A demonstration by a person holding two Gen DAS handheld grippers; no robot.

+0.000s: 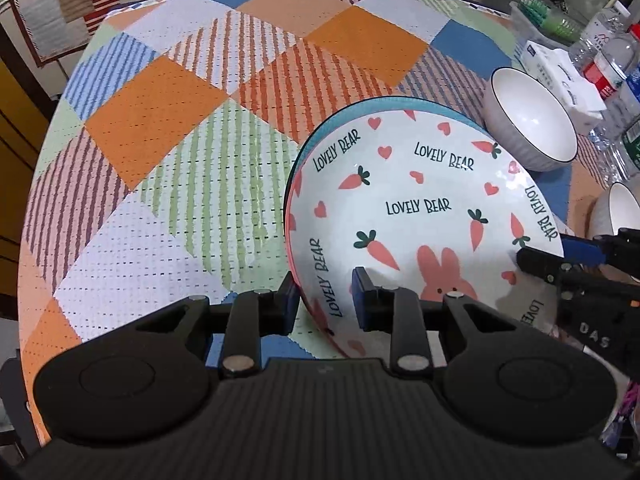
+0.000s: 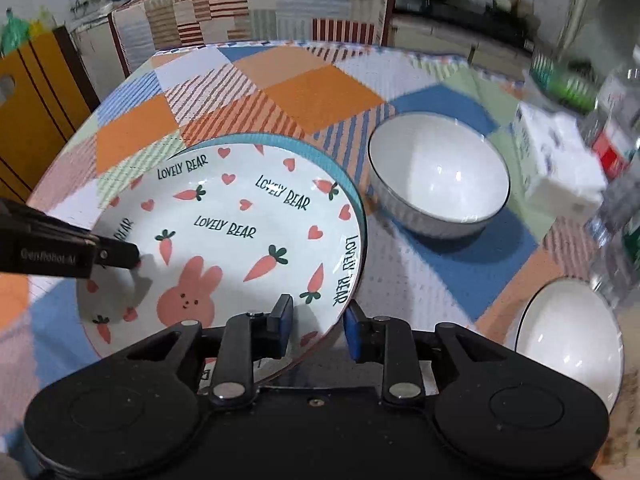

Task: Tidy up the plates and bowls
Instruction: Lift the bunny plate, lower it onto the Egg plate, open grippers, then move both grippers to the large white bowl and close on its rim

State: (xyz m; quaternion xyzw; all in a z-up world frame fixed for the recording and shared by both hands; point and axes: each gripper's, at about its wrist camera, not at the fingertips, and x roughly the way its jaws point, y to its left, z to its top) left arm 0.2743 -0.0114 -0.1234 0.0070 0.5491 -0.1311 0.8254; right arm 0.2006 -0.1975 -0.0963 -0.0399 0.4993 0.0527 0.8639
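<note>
A white "Lovely Bear" plate (image 1: 420,208) with pink rabbit, carrots and hearts lies over a blue-rimmed plate (image 1: 404,101) on the patchwork tablecloth. My left gripper (image 1: 324,300) has its fingers on either side of the plate's left rim. My right gripper (image 2: 318,326) has its fingers on either side of the plate's (image 2: 240,236) right rim; the blue plate (image 2: 340,176) shows behind. The plate looks tilted and lifted. Two white bowls stand to the right: a far one (image 2: 438,184) and a near one (image 2: 572,340), also in the left wrist view (image 1: 532,120).
A tissue pack (image 2: 560,160) and plastic bottles (image 2: 616,132) crowd the table's right edge. A cabinet with a striped cover (image 2: 240,12) stands beyond the table. The tablecloth's left half (image 1: 160,152) holds no objects.
</note>
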